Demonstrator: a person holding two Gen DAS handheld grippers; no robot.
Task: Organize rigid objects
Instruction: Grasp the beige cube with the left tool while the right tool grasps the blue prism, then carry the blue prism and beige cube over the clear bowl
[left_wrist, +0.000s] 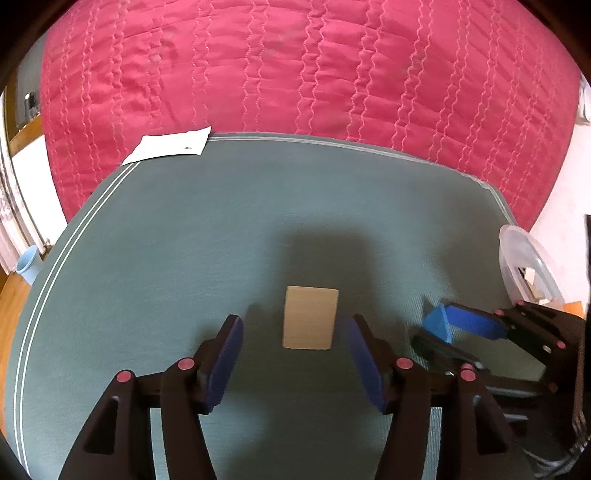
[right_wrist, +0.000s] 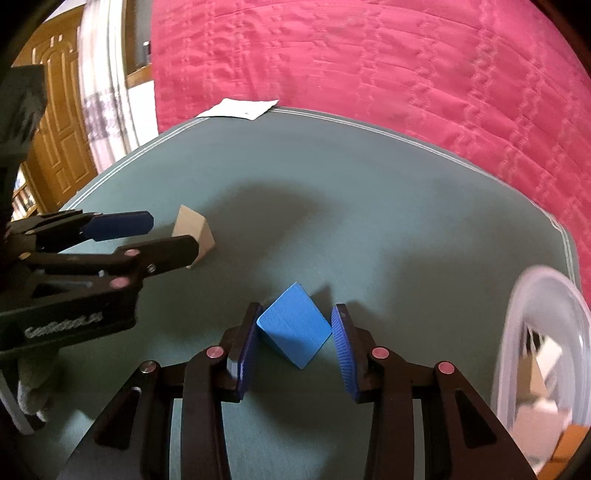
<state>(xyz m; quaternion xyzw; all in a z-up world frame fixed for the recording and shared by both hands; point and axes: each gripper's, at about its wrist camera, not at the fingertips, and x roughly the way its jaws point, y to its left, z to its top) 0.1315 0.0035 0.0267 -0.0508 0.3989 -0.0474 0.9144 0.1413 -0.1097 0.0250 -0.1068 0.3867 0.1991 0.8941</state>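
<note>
Centrally, a grey-green mat (left_wrist: 166, 258) with pale piping lies on a quilted pink bedspread (left_wrist: 295, 66), and both handheld grippers work over it.

Seen from the left wrist, the left gripper (left_wrist: 295, 354) points down at the mat with its blue-padded jaws spread apart. A plain wooden block (left_wrist: 310, 317) lies flat on the mat between the fingertips, with clear gaps on both sides — neither pad touches it, so the claw is released.

Seen from the right wrist, the right gripper (right_wrist: 295, 332) has its jaws drawn in around a blue wedge-shaped block (right_wrist: 295, 325). The left pad presses one corner and the right pad meets the opposite edge — the claw is grasping the blue block, which rests on the mat.

A clear plastic container (right_wrist: 517, 325) stands at the mat's right edge, just beside the right gripper, with pale and orange blocks blurred inside. A white paper (left_wrist: 170, 146) lies at the mat's far left corner, overlapping the bedspread. A light blue cup (left_wrist: 27, 264) stands on the floor beyond the mat's left edge.
</note>
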